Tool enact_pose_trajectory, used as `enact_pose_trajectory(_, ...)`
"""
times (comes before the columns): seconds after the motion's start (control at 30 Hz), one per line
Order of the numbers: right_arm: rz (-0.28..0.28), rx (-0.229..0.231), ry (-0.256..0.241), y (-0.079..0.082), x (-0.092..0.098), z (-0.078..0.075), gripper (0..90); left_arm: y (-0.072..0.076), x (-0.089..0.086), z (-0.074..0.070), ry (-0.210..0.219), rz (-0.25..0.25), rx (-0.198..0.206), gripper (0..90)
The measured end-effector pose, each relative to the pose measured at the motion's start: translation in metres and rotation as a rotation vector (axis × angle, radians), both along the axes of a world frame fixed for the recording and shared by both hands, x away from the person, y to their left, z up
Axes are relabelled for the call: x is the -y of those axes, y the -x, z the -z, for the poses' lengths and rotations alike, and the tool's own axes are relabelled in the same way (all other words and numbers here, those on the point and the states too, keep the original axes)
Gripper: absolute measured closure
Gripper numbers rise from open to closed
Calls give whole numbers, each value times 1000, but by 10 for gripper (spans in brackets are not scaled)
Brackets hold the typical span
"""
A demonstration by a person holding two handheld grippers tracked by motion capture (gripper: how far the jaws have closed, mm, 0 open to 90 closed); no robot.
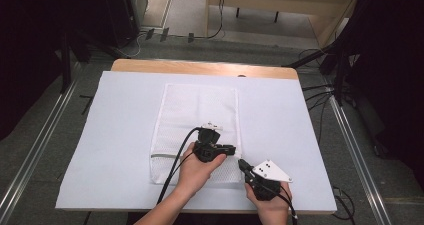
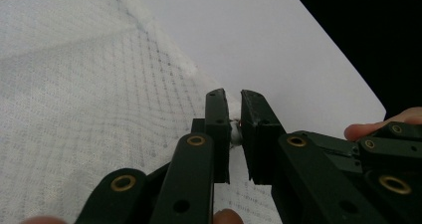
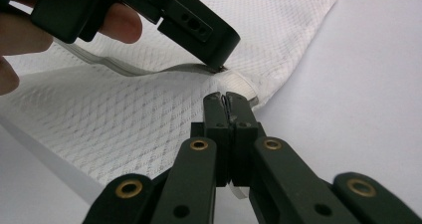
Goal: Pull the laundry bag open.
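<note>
- Nearest in the high view, the right hand-held gripper [image 1: 243, 165] sits by the desk's near edge, held from below by the right hand [image 1: 270, 197], its grey plate on top.
- Its own view shows the jaws pressed together on the white edge tab of the mesh bag [image 3: 149, 109] at the bag's corner.
- Left hand-held gripper [image 1: 233, 149] lies over the bag's near right part, held by the left hand [image 1: 197, 170], with its cable trailing back toward the person.
- In the left gripper view the jaws stand nearly closed, a narrow gap between them, pinching a small white piece at the bag's [image 2: 89, 94] edge.
- From the right gripper view, the left hand-held gripper's [image 3: 219, 64] tip meets the grey zip line [image 3: 124, 68] just above the right jaws.
- Bag [image 1: 200, 115] lies flat on the white sheet [image 1: 280, 115], lengthwise away from the person, about mid-desk [image 1: 200, 66].
- A grey strip [image 1: 162, 156] crosses the bag's near left side.
</note>
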State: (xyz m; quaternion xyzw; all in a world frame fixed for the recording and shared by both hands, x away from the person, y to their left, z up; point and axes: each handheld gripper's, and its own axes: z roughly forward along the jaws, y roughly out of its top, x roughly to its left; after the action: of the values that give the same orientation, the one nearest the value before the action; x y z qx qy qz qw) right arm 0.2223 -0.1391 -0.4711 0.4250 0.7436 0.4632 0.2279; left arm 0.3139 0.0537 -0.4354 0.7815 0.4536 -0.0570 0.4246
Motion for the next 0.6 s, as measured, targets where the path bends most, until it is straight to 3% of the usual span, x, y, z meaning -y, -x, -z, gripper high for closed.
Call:
enact_pose_trajectory(0.17, 5, 10, -3, 1, 0, -2, 900, 2, -5, 1, 3, 2, 9, 861)
enact_pose_trajectory(0.6, 9, 32, 21, 5, -3, -7, 900, 9, -17, 8, -60, -1, 68, 872)
